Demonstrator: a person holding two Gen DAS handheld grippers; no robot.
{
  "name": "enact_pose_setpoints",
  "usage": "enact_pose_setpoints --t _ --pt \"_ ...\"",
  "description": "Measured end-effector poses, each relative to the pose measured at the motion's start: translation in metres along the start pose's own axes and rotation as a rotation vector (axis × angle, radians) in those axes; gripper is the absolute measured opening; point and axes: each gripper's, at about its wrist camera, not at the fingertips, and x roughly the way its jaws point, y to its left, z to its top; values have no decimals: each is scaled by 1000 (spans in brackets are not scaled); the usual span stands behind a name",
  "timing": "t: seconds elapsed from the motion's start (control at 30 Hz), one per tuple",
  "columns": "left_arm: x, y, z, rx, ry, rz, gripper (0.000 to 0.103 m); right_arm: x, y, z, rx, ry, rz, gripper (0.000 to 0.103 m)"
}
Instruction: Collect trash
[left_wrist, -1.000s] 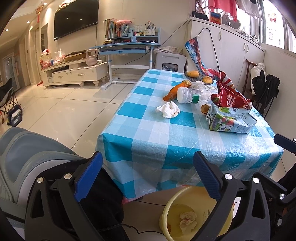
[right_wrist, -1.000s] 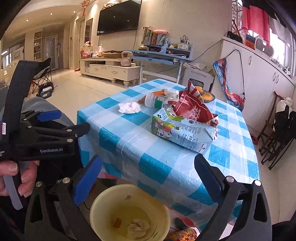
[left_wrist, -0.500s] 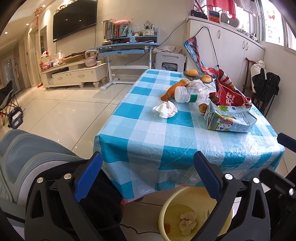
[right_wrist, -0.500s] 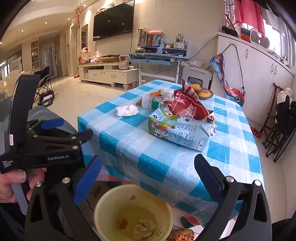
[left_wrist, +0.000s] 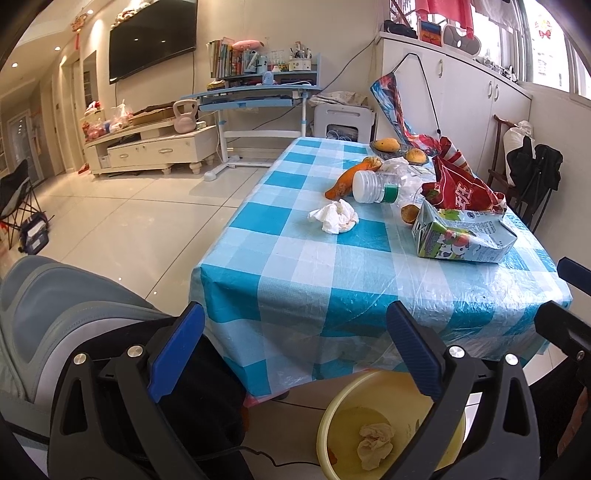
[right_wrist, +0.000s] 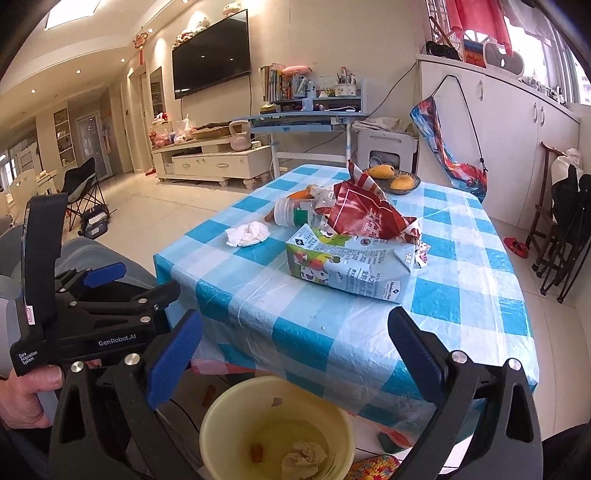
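Both the left gripper and right gripper are held with jaws spread wide and empty, above a yellow bucket on the floor at the near edge of the table; a crumpled tissue is seen inside the bucket. On the blue checked tablecloth, trash is left: a white tissue wad, a toppled plastic bottle, a flattened milk carton and a red snack bag lying just behind the carton. The left device is gripped by a hand in the right wrist view.
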Motion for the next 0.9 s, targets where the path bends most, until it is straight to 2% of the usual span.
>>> enact_pose_setpoints --t 0.9 --pt "-2 13 2 -48 2 -18 95 6 35 4 -132 29 -5 96"
